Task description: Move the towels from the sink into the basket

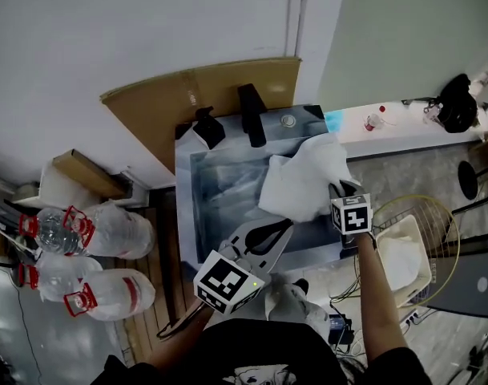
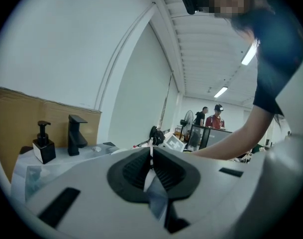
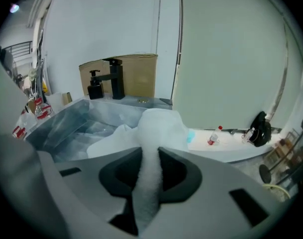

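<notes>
White towel (image 3: pixel 158 126) between right tongs (image 3: pixel 149 156)

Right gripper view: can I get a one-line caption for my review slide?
Right tool clamped on a white towel above the steel sink, black faucet behind.

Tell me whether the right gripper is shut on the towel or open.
Shut on it: the right gripper pinches a fold of the white towel between its jaws.

Dark T-shirt (image 1: pixel 252 358); grey left gripper (image 1: pixel 285 226) and right gripper (image 1: pixel 340 189), black-and-white marker cubes (image 1: pixel 227 283).
</notes>
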Tool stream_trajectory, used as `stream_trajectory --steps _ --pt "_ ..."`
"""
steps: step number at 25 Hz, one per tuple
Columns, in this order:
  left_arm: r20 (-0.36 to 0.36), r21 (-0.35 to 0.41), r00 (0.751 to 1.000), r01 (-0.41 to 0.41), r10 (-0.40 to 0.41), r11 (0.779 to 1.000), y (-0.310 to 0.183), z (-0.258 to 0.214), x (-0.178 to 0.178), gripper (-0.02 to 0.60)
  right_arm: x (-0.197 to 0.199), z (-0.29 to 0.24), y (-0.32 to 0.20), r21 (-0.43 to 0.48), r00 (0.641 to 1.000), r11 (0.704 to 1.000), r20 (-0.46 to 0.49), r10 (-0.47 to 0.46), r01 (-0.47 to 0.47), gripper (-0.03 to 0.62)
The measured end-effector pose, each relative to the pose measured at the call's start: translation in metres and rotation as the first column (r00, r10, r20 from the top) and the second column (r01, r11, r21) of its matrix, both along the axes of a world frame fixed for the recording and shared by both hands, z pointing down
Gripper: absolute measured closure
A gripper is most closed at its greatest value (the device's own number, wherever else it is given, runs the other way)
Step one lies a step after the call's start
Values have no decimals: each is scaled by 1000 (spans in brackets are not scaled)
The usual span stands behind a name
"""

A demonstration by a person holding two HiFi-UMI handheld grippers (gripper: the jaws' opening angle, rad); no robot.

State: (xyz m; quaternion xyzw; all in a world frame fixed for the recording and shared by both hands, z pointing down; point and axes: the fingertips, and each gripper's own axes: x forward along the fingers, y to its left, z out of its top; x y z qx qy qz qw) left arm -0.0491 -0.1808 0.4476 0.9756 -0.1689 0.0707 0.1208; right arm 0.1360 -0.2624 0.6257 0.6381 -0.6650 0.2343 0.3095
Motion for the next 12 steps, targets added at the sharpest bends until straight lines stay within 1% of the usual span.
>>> stream_trajectory --steps 4,6,8,12 --pt "1 11 999 -32 32 999 6 -1 7 574 10 -16 11 26 993 997 98 72 -75 520" --pt "1 10 999 -42 42 999 7 -4 11 574 14 -27 16 42 985 994 145 94 -101 520" --pt "4 12 998 -55 55 998 10 -4 17 574 18 -37 24 55 979 992 175 103 -114 520" --pt "-8 13 995 -98 98 995 17 -8 36 574 23 -60 38 92 975 989 201 95 -115 522"
